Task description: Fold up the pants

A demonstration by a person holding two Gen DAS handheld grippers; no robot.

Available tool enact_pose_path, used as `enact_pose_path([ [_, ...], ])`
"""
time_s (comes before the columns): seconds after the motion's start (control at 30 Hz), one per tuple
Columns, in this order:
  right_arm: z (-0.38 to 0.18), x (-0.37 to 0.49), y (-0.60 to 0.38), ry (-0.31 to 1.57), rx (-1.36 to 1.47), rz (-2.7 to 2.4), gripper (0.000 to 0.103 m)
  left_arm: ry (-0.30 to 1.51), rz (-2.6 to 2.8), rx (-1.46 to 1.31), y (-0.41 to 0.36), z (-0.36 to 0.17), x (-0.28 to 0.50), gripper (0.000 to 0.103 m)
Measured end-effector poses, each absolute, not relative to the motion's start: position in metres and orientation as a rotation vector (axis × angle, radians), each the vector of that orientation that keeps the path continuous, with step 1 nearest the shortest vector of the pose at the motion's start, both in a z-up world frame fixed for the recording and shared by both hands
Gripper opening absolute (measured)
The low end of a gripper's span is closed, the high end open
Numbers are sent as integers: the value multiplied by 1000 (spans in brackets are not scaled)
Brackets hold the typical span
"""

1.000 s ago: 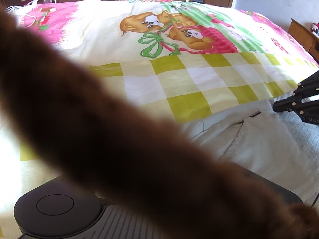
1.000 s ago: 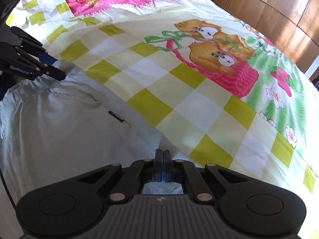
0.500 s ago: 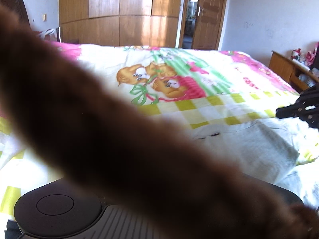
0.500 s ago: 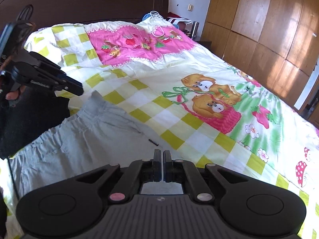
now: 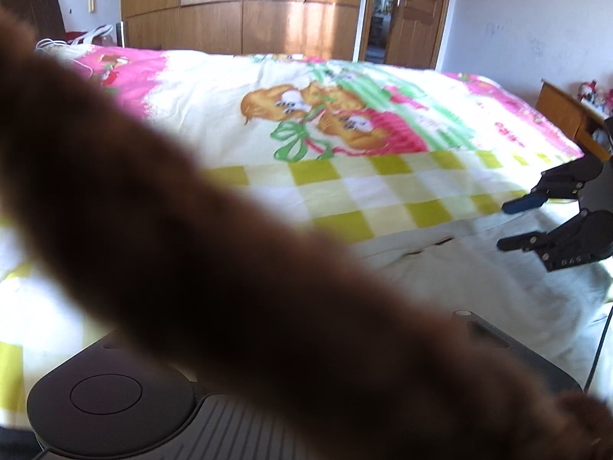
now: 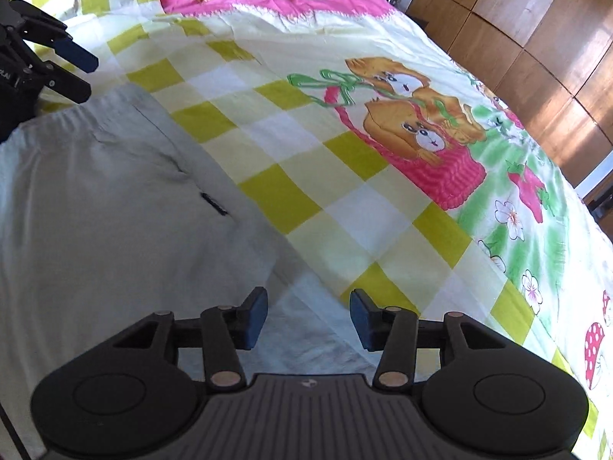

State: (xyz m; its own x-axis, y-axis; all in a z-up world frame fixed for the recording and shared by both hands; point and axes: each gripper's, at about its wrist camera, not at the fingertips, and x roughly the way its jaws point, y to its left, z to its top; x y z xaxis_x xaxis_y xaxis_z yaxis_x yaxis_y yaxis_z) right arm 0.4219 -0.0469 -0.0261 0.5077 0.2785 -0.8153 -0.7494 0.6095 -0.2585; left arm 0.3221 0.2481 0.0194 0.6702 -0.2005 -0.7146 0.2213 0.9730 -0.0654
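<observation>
Pants (image 6: 99, 207): light grey, lying flat on the bed (image 6: 306, 122), on the checked yellow-and-white part of the bedspread, just short of the cartoon bear print (image 6: 417, 122). Waistband end is toward the left gripper (image 6: 82, 76); a small dark tag (image 6: 214, 204) sits near the edge of the pants on the bear-print side.

Right gripper (image 6: 308, 316): jaws have just been opening and now stand apart, blue pads (image 6: 254, 318) clear of each other. They sit low over the pants' corner nearest the camera, cloth visible in the gap, pads not pressing on it.

Left gripper: seen from the right wrist view at the waistband corner of the pants, jaws also just opened, standing apart with nothing clamped; contact with the cloth can't be told. Its own view is mostly blocked by a blurred brown furry strip (image 5: 230, 268) across the lens, so its jaws don't show there.

From the left wrist view the right gripper (image 5: 513, 226) shows at the far side of the pants (image 5: 479, 280), jaws apart.

Beyond the bed: wooden wardrobe (image 5: 245, 7) and a door (image 5: 413, 11).
</observation>
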Motion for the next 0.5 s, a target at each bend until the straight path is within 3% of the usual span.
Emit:
enact_pose_path([
  [0.17,-29,440,-48,899,-611,752,59,868,-254,3,252,1,358,87],
  [0.27,-32,432,-47,933,-580,787,30,940,-277,10,247,-13,365,90],
  [0.33,-34,422,-39,908,-622,774,22,980,-269,65,240,-22,365,85],
  [0.37,-34,418,-37,899,-627,755,21,978,-275,94,233,-23,364,77],
  [0.4,-32,415,-36,887,-624,730,20,974,-286,98,231,-22,363,58],
  [0.5,-17,401,-39,837,-590,686,20,964,-276,44,230,-15,362,22],
])
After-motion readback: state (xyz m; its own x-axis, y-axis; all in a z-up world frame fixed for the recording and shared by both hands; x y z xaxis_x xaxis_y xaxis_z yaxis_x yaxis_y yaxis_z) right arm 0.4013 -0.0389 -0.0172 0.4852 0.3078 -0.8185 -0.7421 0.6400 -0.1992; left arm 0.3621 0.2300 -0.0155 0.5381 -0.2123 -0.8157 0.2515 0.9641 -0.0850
